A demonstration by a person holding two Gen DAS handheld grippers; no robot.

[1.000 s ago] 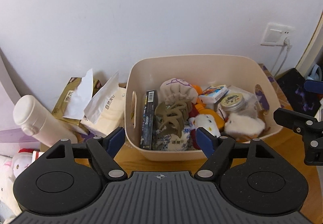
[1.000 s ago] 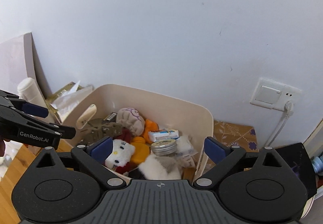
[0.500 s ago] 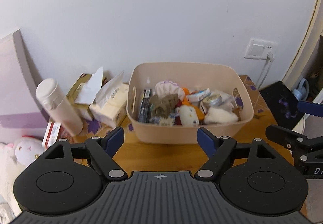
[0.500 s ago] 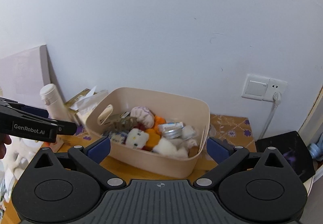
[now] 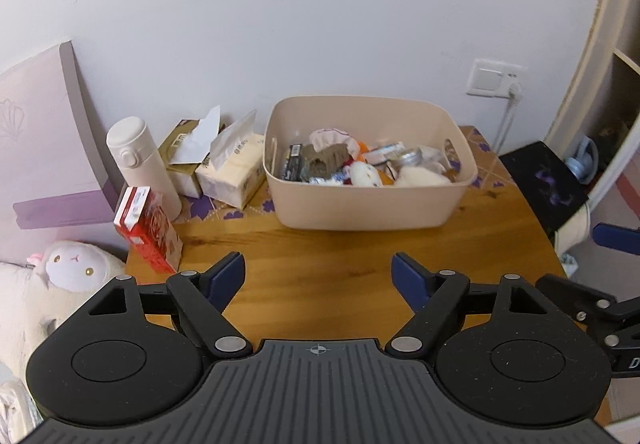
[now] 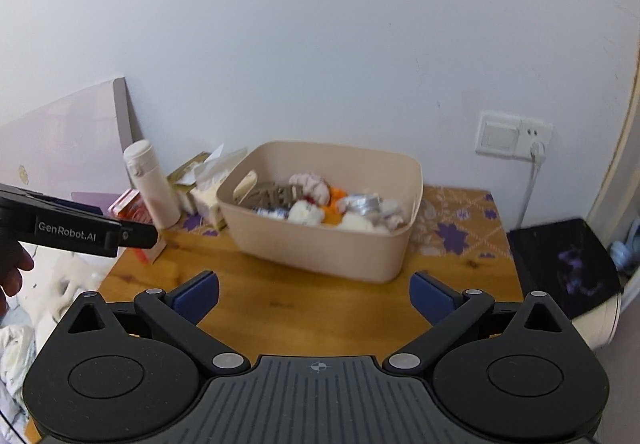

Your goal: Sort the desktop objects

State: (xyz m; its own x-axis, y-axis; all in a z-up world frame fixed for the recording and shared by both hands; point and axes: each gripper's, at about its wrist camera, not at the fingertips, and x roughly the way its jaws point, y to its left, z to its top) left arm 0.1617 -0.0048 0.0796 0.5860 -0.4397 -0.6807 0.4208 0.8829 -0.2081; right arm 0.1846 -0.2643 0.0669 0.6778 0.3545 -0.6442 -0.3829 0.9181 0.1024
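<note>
Bin (image 5: 370, 199) sits straight ahead across the table (image 5: 320, 264) from your two empty, wide-spread hand-held grippers, left hand-held gripper (image 5: 319, 276) and right hand-held gripper (image 6: 315, 294) alike.

My left gripper (image 5: 318, 276) hangs over the wooden table (image 5: 320, 264), jaws spread wide and empty. Beyond stands a beige bin (image 5: 370, 203) (filled with plush toys, a tin, small boxes). Left of it: two tissue packs (image 5: 230, 171), a white bottle (image 5: 142, 161), a red box (image 5: 146, 228).
</note>
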